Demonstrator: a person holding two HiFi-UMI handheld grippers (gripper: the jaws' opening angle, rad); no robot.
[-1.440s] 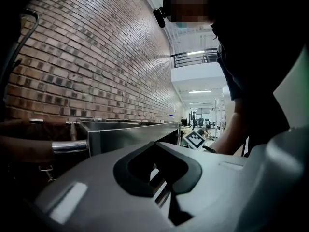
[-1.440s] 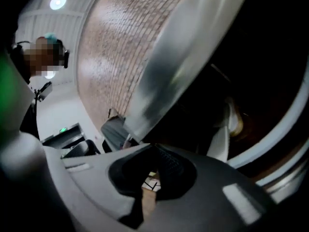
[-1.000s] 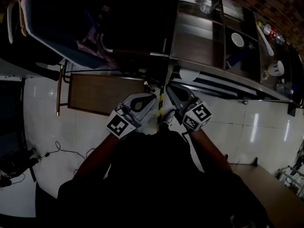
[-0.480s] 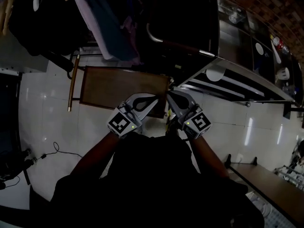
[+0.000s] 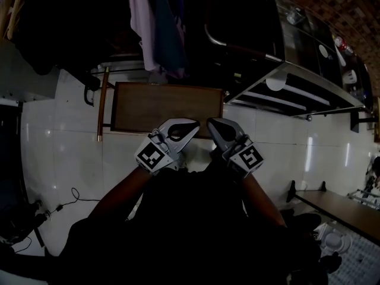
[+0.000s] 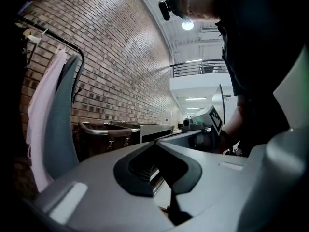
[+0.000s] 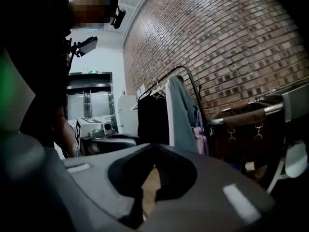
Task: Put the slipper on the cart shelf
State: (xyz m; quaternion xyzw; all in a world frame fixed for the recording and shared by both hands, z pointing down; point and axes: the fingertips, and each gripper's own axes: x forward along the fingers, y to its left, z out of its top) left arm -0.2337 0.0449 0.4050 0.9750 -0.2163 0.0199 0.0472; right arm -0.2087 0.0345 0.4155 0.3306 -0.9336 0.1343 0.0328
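Observation:
No slipper shows in any view. In the head view both grippers are held close to my body and point level over the white tiled floor. My left gripper (image 5: 193, 125) is shut, its tips meeting with nothing between them (image 6: 155, 145). Just to its right, my right gripper (image 5: 212, 123) is also shut and empty (image 7: 154, 146). The metal cart with shelves (image 5: 297, 82) stands at the upper right, apart from both grippers.
A low brown table (image 5: 160, 105) lies just beyond the grippers' tips. Behind it hang clothes on a rack (image 5: 154, 22), and a dark bin with a chrome rail (image 5: 237, 16) stands beside it. Cables (image 5: 71, 195) trail on the floor at left. A brick wall (image 6: 116, 57) runs behind.
The whole scene has slid in the head view: the brown table and clothes rack moved toward the centre and the metal cart moved right. Both grippers keep the same shut pose before my body.

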